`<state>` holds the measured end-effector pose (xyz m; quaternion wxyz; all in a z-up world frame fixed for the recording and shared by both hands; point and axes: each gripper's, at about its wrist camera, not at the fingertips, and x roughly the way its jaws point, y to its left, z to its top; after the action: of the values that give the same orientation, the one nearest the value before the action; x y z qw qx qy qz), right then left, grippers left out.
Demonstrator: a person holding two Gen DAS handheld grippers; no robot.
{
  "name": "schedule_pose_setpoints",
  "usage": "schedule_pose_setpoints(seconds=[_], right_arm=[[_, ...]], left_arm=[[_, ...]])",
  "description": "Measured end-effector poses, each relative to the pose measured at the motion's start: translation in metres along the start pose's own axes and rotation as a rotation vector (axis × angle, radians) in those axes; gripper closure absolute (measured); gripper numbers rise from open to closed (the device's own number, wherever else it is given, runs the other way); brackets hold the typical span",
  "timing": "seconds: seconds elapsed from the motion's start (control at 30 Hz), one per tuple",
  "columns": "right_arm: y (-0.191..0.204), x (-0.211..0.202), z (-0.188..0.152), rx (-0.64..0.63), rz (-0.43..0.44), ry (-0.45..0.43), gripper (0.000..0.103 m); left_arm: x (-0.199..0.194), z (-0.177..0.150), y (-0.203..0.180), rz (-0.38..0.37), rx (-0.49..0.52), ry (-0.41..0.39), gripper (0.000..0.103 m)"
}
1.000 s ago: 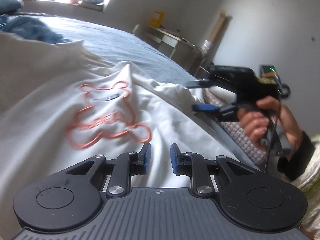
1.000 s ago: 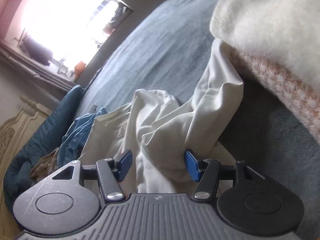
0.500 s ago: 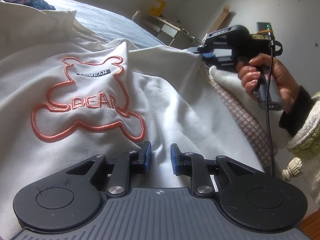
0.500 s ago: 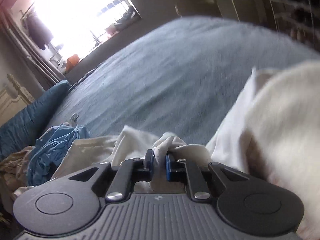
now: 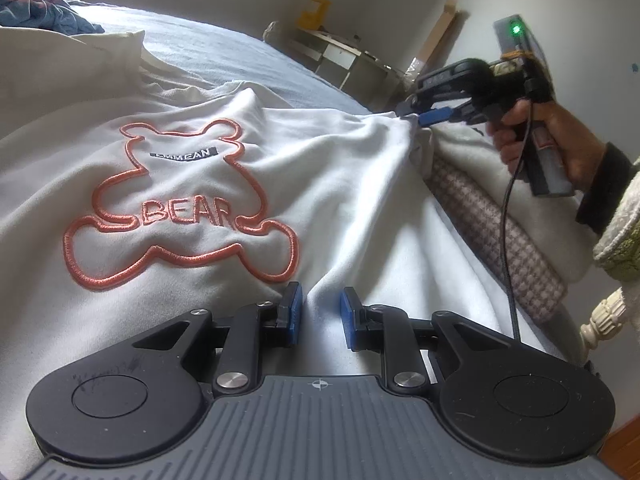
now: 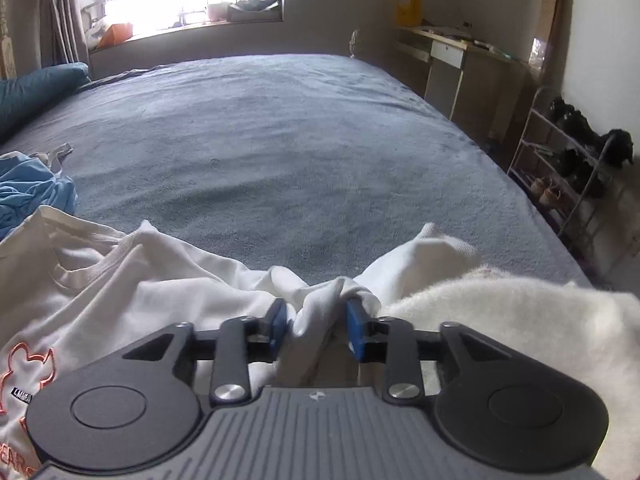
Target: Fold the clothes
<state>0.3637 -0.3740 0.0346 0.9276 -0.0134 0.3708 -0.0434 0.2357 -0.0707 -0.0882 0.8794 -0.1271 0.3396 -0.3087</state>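
The white sweatshirt [image 5: 224, 184] with the orange bear outline is lying spread face-up on the grey-blue bed [image 6: 280, 128], its far sleeve bunched between the fingers of the right tool [image 6: 316, 326], whose jaws have just been opening and are now standing apart around the fold. The left tool [image 5: 320, 316] is resting low over the hem, jaws narrowly apart with cloth lying between them. Only the left view is showing the hand [image 5: 560, 148] gripping the right tool; only the right view is showing the shoe rack [image 6: 572, 172] holding dark shoes.
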Motion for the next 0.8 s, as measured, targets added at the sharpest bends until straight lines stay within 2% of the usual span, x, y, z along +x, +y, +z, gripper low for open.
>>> schedule_pose_setpoints(seconds=[0.03, 0.13, 0.2, 0.27, 0.37, 0.47, 0.5, 0.57, 0.7, 0.8], right_arm=[[-0.001, -0.014, 0.002, -0.012, 0.001, -0.024, 0.052], [-0.013, -0.069, 0.002, -0.027, 0.026, -0.082, 0.052], [-0.032, -0.119, -0.008, 0.009, 0.113, -0.121, 0.052], [-0.056, -0.173, -0.030, 0.052, 0.228, -0.151, 0.052], [-0.085, -0.246, -0.075, 0.102, 0.348, -0.181, 0.052], [-0.107, -0.280, -0.125, 0.170, 0.434, -0.164, 0.054], [-0.112, -0.287, -0.142, 0.194, 0.458, -0.153, 0.054], [-0.111, -0.276, -0.176, 0.215, 0.458, -0.101, 0.061], [-0.085, -0.224, -0.237, 0.183, 0.424, 0.003, 0.072], [-0.067, -0.190, -0.262, 0.154, 0.373, 0.020, 0.077]], left_arm=[[0.000, 0.000, -0.001, 0.005, 0.005, 0.001, 0.082], [0.000, 0.002, -0.005, 0.018, 0.018, 0.005, 0.082], [-0.001, 0.003, -0.007, 0.026, 0.025, 0.006, 0.082], [-0.003, 0.005, -0.009, 0.038, 0.032, 0.002, 0.082], [-0.009, 0.010, -0.014, 0.059, 0.048, -0.011, 0.082], [-0.021, 0.014, -0.023, 0.062, 0.064, -0.040, 0.081], [-0.025, 0.015, -0.028, 0.061, 0.071, -0.047, 0.080], [-0.031, 0.014, -0.041, 0.057, 0.095, -0.049, 0.079], [-0.039, 0.004, -0.069, 0.049, 0.156, -0.032, 0.079], [-0.045, -0.012, -0.085, 0.052, 0.188, -0.006, 0.078]])
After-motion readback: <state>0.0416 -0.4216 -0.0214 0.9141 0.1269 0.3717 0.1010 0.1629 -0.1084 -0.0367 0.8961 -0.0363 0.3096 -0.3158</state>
